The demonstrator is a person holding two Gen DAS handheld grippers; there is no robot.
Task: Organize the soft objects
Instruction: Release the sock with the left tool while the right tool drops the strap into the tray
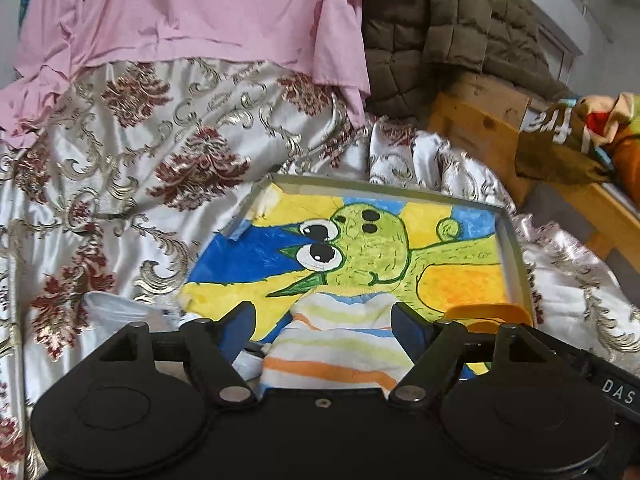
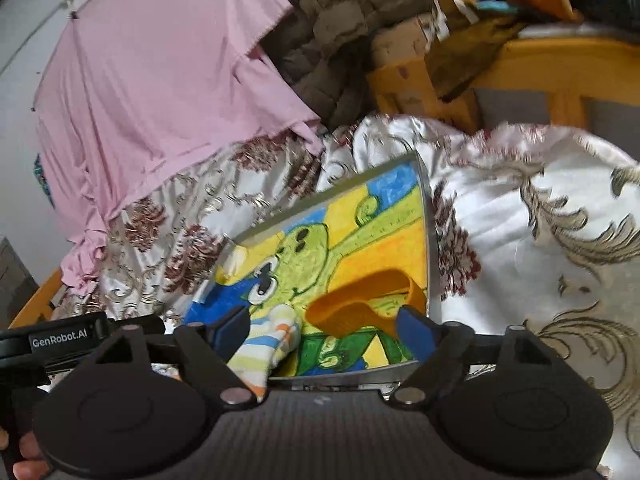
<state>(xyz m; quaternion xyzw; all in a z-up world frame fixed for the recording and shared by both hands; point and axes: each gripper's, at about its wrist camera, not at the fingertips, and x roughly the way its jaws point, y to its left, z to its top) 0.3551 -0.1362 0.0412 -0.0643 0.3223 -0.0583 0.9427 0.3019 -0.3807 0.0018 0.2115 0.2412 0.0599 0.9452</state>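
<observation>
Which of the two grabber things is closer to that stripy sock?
Left. The left gripper has the striped sock right between its open fingers. The right gripper stands beside it, the sock by its left finger.

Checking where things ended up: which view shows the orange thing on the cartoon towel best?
The right wrist view: the orange thing lies in full sight on the towel, between the open right gripper's fingers. The left wrist view catches only its edge.

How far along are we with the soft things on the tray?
Done: the striped sock and the orange sock lie on the cartoon towel in the grey tray. In hand: nothing; left gripper and right gripper are open. Left: the pink garment and quilted jacket are outside it.
</observation>
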